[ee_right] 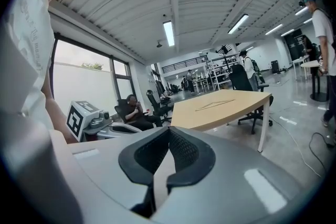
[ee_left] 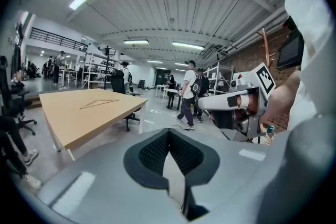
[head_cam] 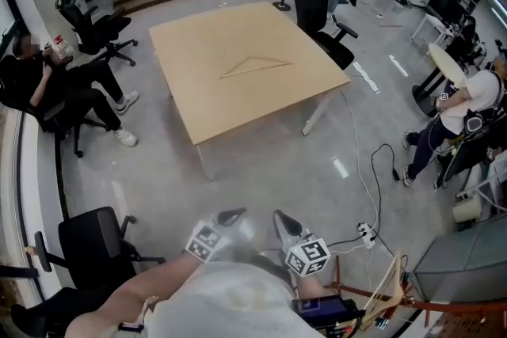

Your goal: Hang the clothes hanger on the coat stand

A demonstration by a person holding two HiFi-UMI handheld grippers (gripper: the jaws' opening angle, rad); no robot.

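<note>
A light wooden clothes hanger [head_cam: 255, 66] lies flat near the middle of the square wooden table [head_cam: 198, 99], well ahead of me. Both grippers are held close to my body, far short of the table. My left gripper [head_cam: 232, 215] is shut with nothing in it, and so is my right gripper [head_cam: 282, 219] beside it. The left gripper view shows its jaws [ee_left: 169, 135] closed, with the hanger [ee_left: 98, 104] far off on the table. In the right gripper view the closed gripper [ee_right: 169, 131] points toward the hanger [ee_right: 215, 105]. A wooden frame with orange bars [head_cam: 390, 289] stands at my lower right; I cannot tell whether it is the coat stand.
A person sits on a chair [head_cam: 47, 87] to the left, and other people stand at the right [head_cam: 463, 107]. Black office chairs stand behind the table [head_cam: 321, 8] and at my lower left [head_cam: 95, 249]. A cable and power strip [head_cam: 366, 232] lie on the floor.
</note>
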